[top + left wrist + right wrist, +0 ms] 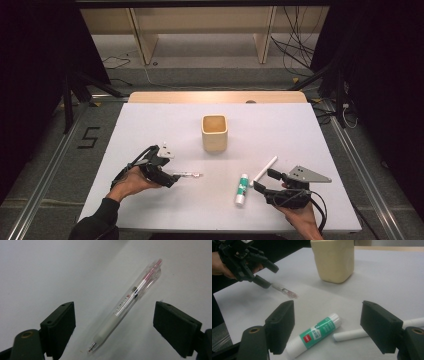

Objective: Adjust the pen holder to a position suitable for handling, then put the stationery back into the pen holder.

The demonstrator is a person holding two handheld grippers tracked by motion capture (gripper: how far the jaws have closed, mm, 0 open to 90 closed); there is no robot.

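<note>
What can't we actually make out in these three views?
- Cup inside: high view, its own walls hide the bottom.
- Pen label print: left gripper view, too small to read.
- White stick far end: right gripper view, hidden behind the jaw.
- Glue stick label text: blurred.

left gripper [176,178]: jaws apart, low | right gripper [262,181]: jaws apart

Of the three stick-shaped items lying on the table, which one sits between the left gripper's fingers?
The clear pen with pink ink. It lies between the open left gripper; the glue stick and white tube lie by the right gripper.
</note>
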